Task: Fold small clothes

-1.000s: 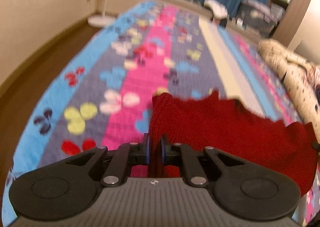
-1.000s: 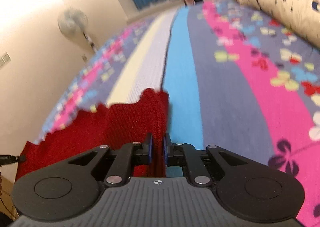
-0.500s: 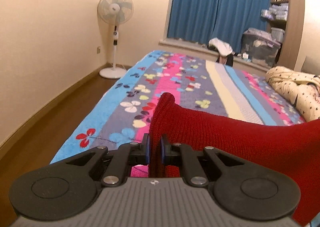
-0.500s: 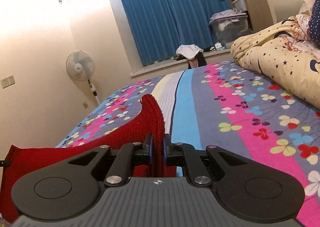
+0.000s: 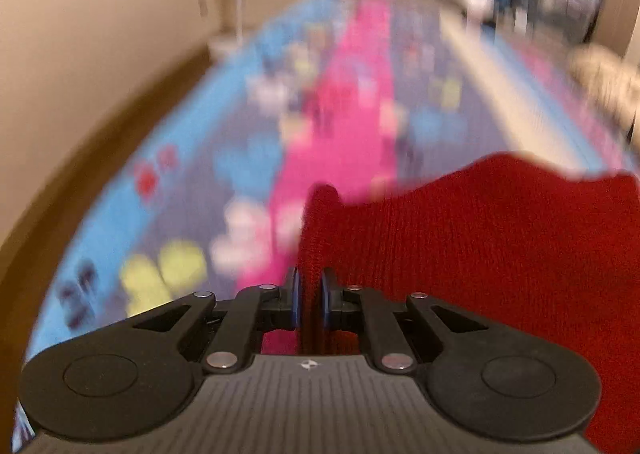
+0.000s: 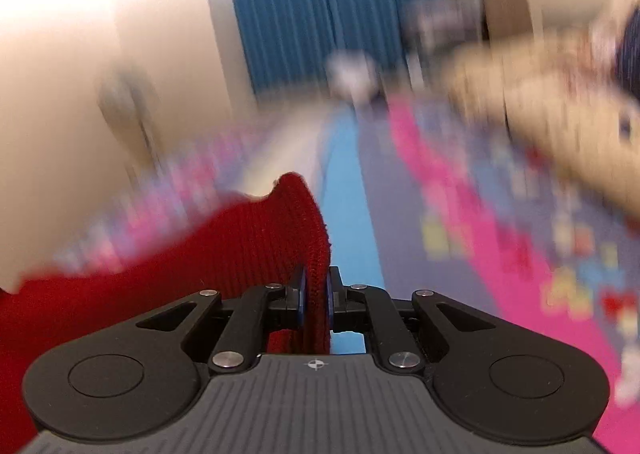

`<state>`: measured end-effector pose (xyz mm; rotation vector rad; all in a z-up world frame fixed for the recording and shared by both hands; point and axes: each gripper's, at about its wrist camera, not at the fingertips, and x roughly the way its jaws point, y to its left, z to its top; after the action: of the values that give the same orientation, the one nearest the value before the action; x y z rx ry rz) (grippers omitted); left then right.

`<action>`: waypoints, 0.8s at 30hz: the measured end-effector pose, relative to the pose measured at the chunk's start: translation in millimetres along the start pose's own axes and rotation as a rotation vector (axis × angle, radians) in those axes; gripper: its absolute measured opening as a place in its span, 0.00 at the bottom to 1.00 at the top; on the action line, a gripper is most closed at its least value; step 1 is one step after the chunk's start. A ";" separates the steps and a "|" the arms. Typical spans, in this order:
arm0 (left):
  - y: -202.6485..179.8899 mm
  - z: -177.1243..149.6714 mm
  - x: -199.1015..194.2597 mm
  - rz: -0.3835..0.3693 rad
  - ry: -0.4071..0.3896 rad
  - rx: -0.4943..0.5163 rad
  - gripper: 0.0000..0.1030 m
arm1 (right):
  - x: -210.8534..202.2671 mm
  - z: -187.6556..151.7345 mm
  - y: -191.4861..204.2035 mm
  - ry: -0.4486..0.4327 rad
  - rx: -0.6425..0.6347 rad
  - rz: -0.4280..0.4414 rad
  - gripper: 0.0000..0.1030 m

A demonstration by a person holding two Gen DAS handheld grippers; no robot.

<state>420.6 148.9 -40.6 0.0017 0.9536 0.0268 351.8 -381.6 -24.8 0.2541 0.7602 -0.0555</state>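
We judge the small dark-red ribbed knit garment [image 5: 480, 254] to be light, soft and limp: it sags between our two holds and should drape wherever it is let go, so corners and edges are the places to take it. The knit is thick enough not to slip. It fills the lower right of the left wrist view and the lower left of the right wrist view, held above the bed's striped flower-print blanket [image 5: 340, 93]. The left gripper [image 5: 310, 296] pinches one corner; the right gripper [image 6: 315, 300] pinches another.
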 end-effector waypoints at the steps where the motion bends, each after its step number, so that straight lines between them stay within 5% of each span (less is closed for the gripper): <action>1: -3.0 -1.1 0.3 0.009 -0.014 0.019 0.11 | 18.5 -8.6 -1.8 0.106 -0.009 -0.028 0.09; 3: -2.8 1.3 -5.7 0.013 -0.052 0.004 0.11 | 22.2 -9.0 -5.3 0.105 0.028 -0.021 0.09; 7: 5.1 8.6 -29.7 -0.023 -0.172 -0.078 0.11 | -1.5 1.3 -3.9 -0.044 0.063 0.008 0.09; 9: 1.9 7.4 -27.9 0.001 -0.171 -0.053 0.11 | -9.6 4.5 -3.5 -0.109 0.031 0.010 0.09; 12: 2.3 -1.7 -1.2 -0.010 0.014 -0.059 0.14 | 18.2 -7.0 -6.3 0.069 0.031 -0.045 0.10; 15: 4.9 -0.3 -8.6 0.003 -0.012 -0.084 0.20 | 20.9 -6.5 -11.5 0.092 0.054 -0.038 0.12; 17: 11.2 2.5 -16.4 -0.008 -0.018 -0.132 0.45 | 12.9 -3.8 -10.8 0.065 0.035 -0.052 0.23; 21: 24.4 0.3 -42.1 -0.098 -0.027 -0.190 0.65 | -6.9 -2.4 -28.5 0.043 0.094 -0.059 0.38; 24: 20.7 -5.0 -60.2 -0.189 -0.046 -0.134 0.72 | -25.6 -6.8 -46.3 0.061 0.187 0.058 0.38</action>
<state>381.2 168.1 5.9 -0.2106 0.9011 -0.0831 322.2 -425.8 -21.5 0.4570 0.8084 -0.0639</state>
